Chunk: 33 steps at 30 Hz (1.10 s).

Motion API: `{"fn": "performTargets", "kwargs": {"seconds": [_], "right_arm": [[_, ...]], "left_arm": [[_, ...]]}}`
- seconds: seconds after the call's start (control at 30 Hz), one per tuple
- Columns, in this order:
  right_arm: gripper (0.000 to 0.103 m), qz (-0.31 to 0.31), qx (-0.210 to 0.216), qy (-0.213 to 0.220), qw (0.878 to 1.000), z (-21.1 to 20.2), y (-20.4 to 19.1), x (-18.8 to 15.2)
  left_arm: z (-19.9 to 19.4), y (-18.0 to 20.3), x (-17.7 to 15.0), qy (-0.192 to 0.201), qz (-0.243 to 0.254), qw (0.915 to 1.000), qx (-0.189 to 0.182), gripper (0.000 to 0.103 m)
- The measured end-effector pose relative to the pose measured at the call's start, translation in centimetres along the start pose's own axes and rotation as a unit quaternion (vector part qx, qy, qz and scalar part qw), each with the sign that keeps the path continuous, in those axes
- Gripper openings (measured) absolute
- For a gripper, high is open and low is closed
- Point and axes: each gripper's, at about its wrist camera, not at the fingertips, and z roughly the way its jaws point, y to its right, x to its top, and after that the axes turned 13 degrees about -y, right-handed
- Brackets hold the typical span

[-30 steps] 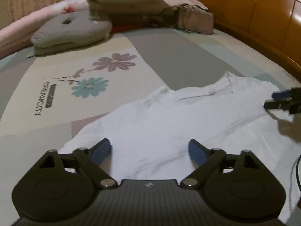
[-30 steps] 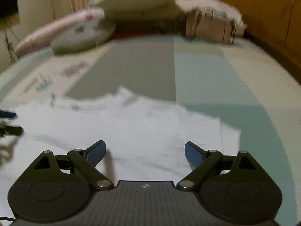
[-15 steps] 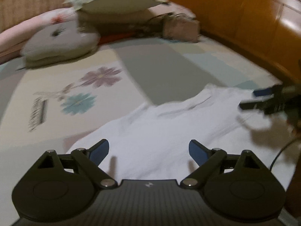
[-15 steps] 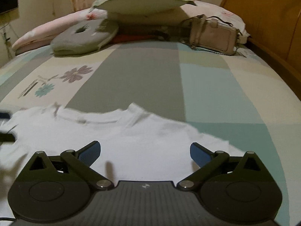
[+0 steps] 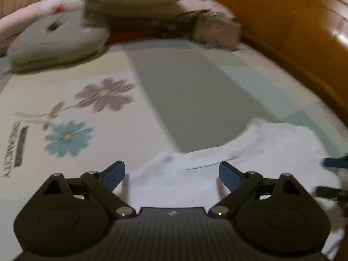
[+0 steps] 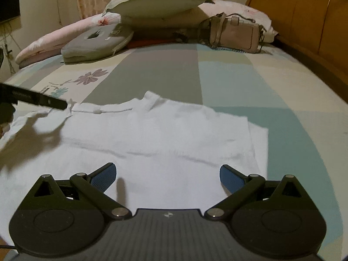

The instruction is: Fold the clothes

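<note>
A white T-shirt (image 6: pixel 152 134) lies spread flat on the bed, its collar (image 6: pixel 113 108) pointing away from me. My right gripper (image 6: pixel 167 174) hovers open over the shirt's lower middle, with nothing between its fingers. In the blurred left wrist view my left gripper (image 5: pixel 171 173) is open just short of the shirt (image 5: pixel 250 152), near the collar and left shoulder. One of its fingers (image 6: pixel 50 102) reaches the shirt's collar edge in the right wrist view. The right gripper (image 5: pixel 332 176) shows at the far right of the left wrist view.
Pillows (image 6: pixel 156 2), a grey cushion with a hole (image 6: pixel 97 41) and a beige handbag (image 6: pixel 235 32) are piled at the far end of the bed. A wooden headboard (image 6: pixel 315 21) runs along the right. The patchwork sheet (image 6: pixel 228 80) lies bare around the shirt.
My left gripper has swung forward and left towards the collar and shoulder. My right gripper has drawn back, so more of the shirt shows. Both stayed open.
</note>
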Motion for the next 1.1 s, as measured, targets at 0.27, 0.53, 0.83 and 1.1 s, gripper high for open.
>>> {"fn": "performTargets", "kwargs": {"seconds": [0.27,0.53,0.83,1.1], "right_arm": [[0.103,0.024,0.035,0.008,0.999,-0.3,1.1,0.5],[0.103,0.014,0.055,0.041,0.998,-1.0,1.0,2.4],[0.103,-0.091,0.097,0.036,0.990,3.8,-3.9,9.2],[0.103,-0.097,0.084,0.002,0.992,9.3,-5.5,11.7]], "left_arm": [[3.6,1.8,1.4,-0.031,0.021,0.9976,0.059,0.093],[-0.7,4.2,-0.9,-0.007,0.098,0.9861,0.134,0.094],[-4.5,2.4,-4.6,-0.014,0.056,0.9871,0.150,0.094],[-5.4,1.3,-6.5,-0.005,0.022,0.9921,0.124,0.094]]}}
